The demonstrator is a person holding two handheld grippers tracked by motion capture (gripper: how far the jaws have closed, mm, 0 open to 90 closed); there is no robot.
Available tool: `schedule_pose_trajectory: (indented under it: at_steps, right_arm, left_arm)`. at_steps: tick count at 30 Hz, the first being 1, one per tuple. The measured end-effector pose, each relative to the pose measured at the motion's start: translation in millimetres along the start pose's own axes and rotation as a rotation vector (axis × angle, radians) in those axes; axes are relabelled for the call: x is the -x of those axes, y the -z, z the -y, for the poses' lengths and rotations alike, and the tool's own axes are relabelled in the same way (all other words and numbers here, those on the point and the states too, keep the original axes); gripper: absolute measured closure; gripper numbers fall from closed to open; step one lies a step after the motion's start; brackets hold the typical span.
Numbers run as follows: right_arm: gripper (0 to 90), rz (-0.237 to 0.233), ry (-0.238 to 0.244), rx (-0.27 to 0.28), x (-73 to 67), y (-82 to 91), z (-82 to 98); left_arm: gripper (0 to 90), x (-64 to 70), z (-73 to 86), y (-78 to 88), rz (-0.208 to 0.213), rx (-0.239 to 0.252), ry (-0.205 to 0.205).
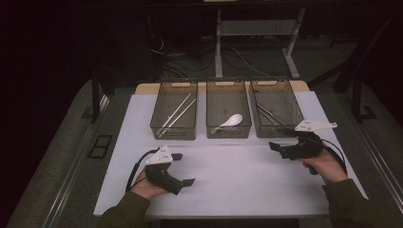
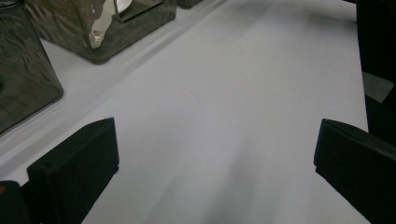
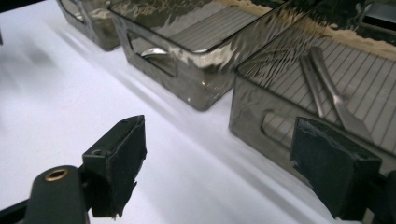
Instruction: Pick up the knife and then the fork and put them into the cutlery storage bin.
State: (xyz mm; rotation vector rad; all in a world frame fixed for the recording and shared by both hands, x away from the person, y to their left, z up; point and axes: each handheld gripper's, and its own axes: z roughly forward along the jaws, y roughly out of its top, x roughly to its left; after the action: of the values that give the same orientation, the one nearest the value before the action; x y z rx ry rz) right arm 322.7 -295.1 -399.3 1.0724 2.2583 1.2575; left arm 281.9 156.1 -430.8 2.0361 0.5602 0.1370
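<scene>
While the high view shows three bins, the right gripper (image 3: 217, 168), jaws apart and empty, sees flat utensils (image 3: 329, 88) inside the right bin (image 3: 261, 100).

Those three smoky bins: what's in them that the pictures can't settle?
- Right bin: dark utensils, heads cut off by right gripper view's edge; too dim in high view.
- Middle bin: white spoon, bowl cut off in left gripper view.
- Left bin: thin rods, too small to identify.

No readable text — no labels, no numbers.
</scene>
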Motion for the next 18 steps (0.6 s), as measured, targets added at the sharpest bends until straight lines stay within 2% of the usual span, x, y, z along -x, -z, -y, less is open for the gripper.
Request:
schedule_pose_trajectory:
  at_steps: [9,18]
  right_arm:
    - [17.2,-0.039,0.006,0.000,-9.7,3.4,17.9]
    - [17.2,-0.038,0.005,0.010,-17.4,10.8,31.8]
  left_arm:
    - [0.0,0.3,0.1,0.3,0.000,0.000,-0.001]
    - [0.0,0.8,0.1,0.3,-0.002,0.004,-0.001]
